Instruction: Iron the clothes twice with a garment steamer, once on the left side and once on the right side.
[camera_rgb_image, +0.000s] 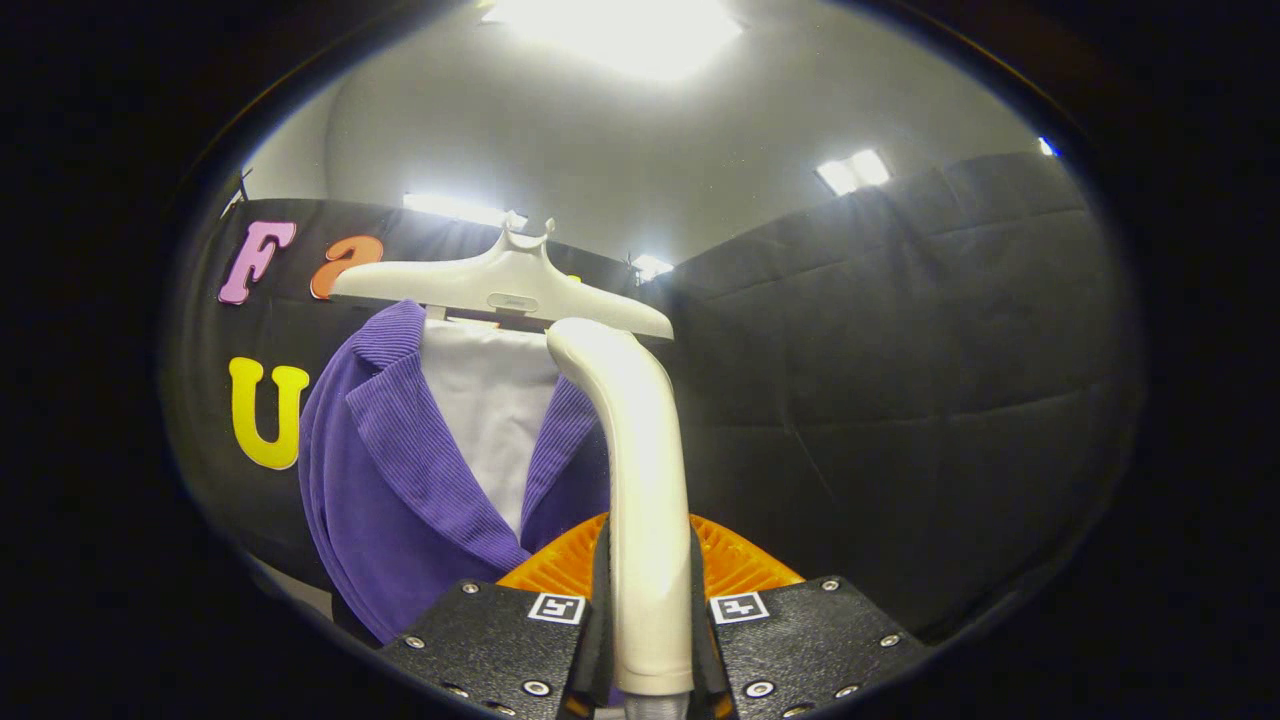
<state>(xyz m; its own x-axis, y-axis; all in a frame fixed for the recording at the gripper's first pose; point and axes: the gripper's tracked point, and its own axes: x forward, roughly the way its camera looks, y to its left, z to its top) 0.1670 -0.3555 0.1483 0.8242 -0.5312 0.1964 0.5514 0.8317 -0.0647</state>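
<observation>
While gripping: you keep both fingers of the gripper (650, 610) clamped on the steamer (640, 480) handle, upright for control.
Jacket (400, 470): hangs from hanger (500, 285), open for steaming.

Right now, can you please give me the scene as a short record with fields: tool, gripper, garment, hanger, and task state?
tool: white garment steamer, upright, head bent toward the garment
gripper: gripper shut on the steamer's handle, one finger on each side
garment: purple corduroy jacket over a white lining, just beyond the steamer head
hanger: white hanger holding the jacket
task state: steamer head near the jacket's collar; contact cannot be told
</observation>
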